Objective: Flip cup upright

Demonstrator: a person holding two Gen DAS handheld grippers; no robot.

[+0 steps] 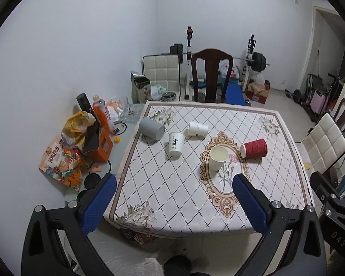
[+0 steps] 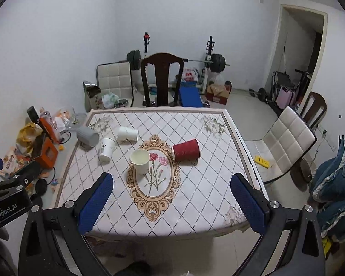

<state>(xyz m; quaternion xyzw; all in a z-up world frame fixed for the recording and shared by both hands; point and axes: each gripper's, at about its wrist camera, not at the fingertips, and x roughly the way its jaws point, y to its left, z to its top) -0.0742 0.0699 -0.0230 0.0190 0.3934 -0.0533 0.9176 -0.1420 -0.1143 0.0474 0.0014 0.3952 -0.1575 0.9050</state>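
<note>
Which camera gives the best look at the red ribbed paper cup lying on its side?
The right wrist view: the red ribbed paper cup lies near centre, large and unobstructed. The left wrist view shows it too, but smaller and further off to the side.

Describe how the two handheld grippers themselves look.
Both match. The left gripper and right gripper have black angular frames with triangular cut-outs and silver round bolts, and jaws faced with textured blue pads. Seen from the right wrist view, the left unit's black body carries white lettering ending "enRobot.AI". No cables show.
</note>
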